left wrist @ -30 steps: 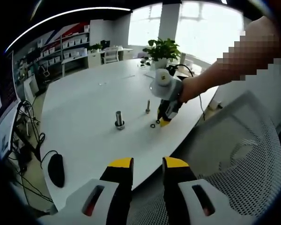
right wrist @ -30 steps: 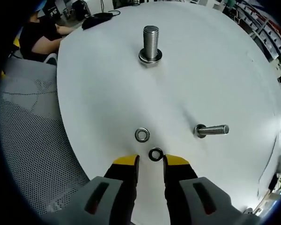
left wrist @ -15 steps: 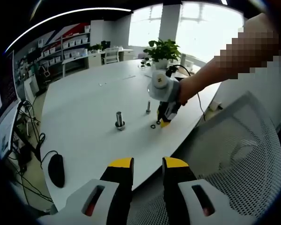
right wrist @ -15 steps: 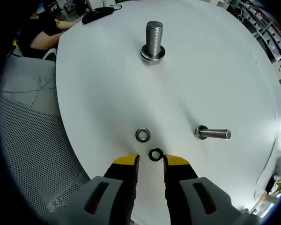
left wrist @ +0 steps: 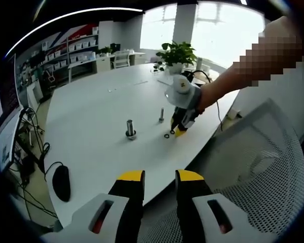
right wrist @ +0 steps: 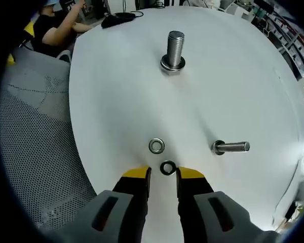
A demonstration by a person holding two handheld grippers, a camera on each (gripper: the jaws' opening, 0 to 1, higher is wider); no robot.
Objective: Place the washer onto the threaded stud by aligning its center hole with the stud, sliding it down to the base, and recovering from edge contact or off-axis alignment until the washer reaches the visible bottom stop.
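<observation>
Right gripper view showed the right gripper (right wrist: 162, 178) low over the white worktop (right wrist: 243, 91), jaws parted a little and empty, with the dark washer (right wrist: 167, 167) lying flat just ahead between their tips and a lighter washer (right wrist: 156, 146) slightly beyond. The pickup step seemed at hand; next the jaws would need to close on the washer's rim, then carry it to the upright threaded stud (right wrist: 174, 50) far ahead. The left gripper (left wrist: 159, 178) hung back off the worktop's edge, slightly parted, empty.
</observation>
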